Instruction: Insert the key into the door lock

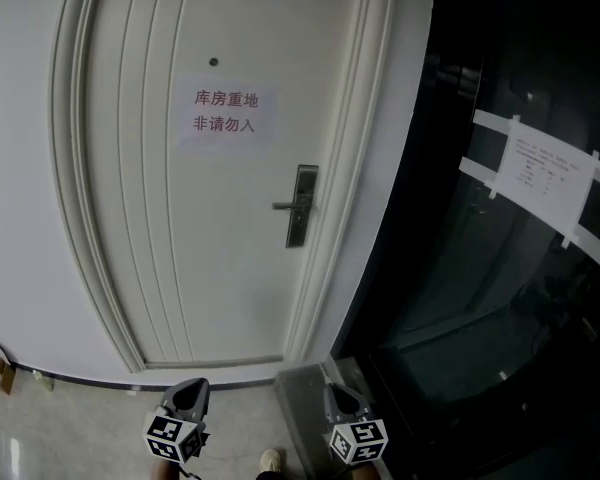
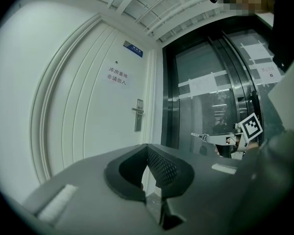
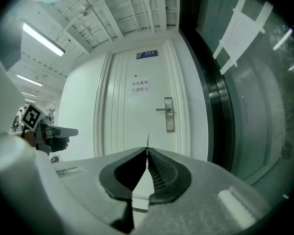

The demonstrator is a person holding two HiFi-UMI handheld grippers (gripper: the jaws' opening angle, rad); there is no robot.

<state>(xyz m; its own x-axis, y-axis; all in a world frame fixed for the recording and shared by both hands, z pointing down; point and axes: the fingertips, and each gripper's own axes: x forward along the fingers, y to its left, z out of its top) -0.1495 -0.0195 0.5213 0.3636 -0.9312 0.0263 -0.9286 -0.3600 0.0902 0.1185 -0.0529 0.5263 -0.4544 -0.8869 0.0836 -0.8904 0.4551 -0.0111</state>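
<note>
The white door carries a metal lock plate with a lever handle; the same lock plate shows in the left gripper view and the right gripper view. My right gripper is shut on a thin metal key, whose blade points level at the door. From the left gripper view the key sticks out of the right gripper. My left gripper is shut with nothing in it. Both grippers are low in the head view, well short of the door.
A paper sign with red characters is taped above the lock. Right of the door stands a dark glass wall with a taped notice. The floor is pale tile. A shoe tip shows between the grippers.
</note>
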